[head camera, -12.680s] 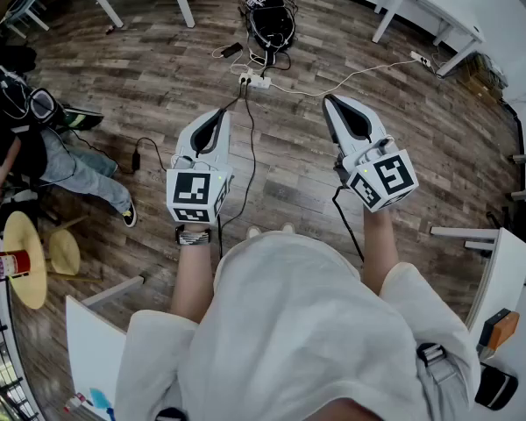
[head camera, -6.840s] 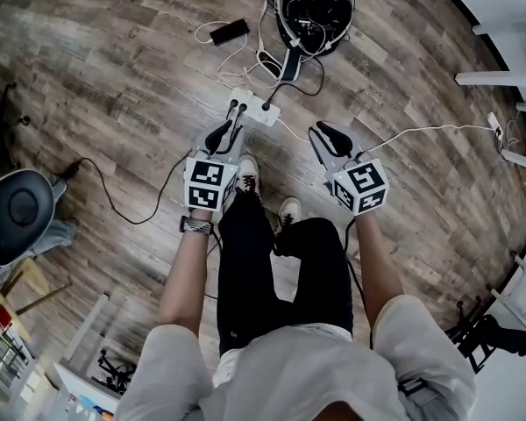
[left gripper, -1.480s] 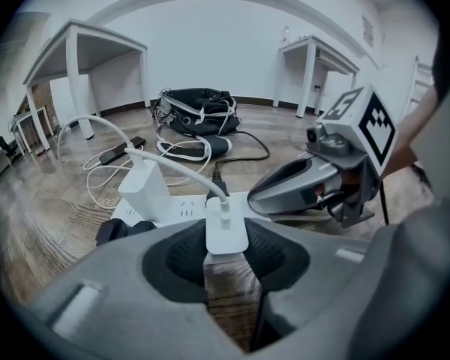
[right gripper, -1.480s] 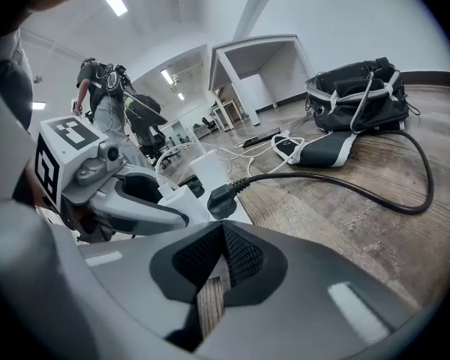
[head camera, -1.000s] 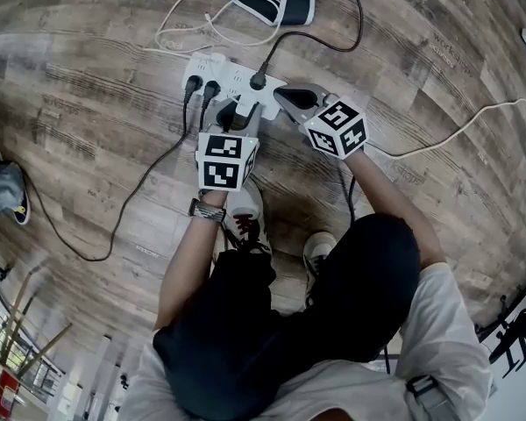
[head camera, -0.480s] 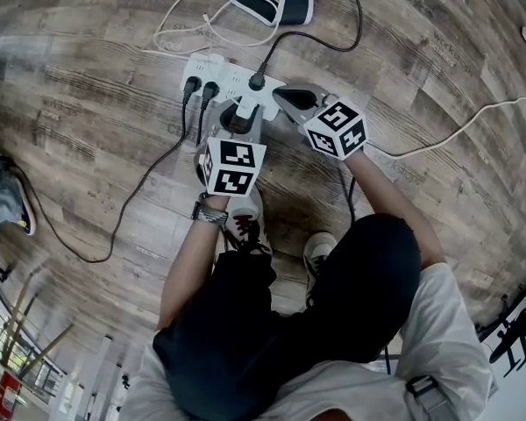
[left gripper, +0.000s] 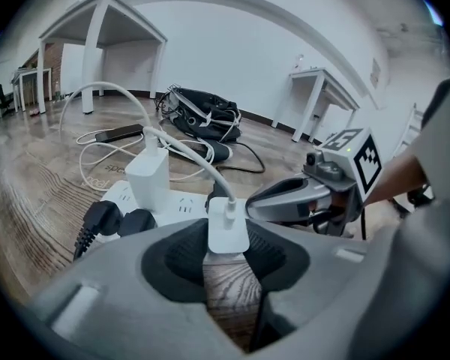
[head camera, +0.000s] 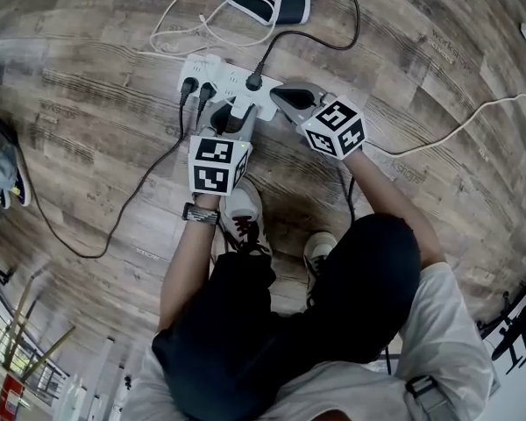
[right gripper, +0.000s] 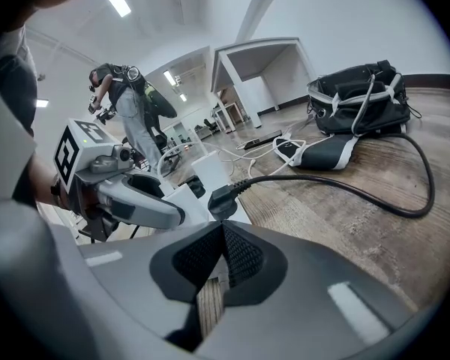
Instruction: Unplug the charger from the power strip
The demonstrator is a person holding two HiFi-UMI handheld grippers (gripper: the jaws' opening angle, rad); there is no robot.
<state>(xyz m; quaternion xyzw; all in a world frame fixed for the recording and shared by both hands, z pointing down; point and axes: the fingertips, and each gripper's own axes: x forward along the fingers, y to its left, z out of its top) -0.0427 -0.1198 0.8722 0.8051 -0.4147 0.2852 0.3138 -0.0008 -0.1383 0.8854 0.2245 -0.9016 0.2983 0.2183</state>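
A white power strip (head camera: 212, 70) lies on the wood floor with three black plugs in it. My left gripper (left gripper: 226, 235) is shut on a small white charger (left gripper: 229, 227) with a white cable on top. The charger sits at the strip's near edge, and whether its prongs are clear of the socket is hidden. In the head view the same gripper (head camera: 232, 119) is at the strip's middle. My right gripper (right gripper: 223, 231) is shut with its pads together. Its tip (head camera: 279, 95) rests at the strip's right end beside a black plug (right gripper: 221, 199).
A second, taller white charger (left gripper: 148, 180) stands plugged in the strip. Two black plugs (left gripper: 105, 217) fill its left end. A black backpack (right gripper: 360, 96) and loose white cables (left gripper: 97, 137) lie beyond. My shoes (head camera: 241, 213) are just behind the grippers.
The left gripper's marker cube has wobbled slightly right, then back left, staying at the strip. The right gripper has not moved.
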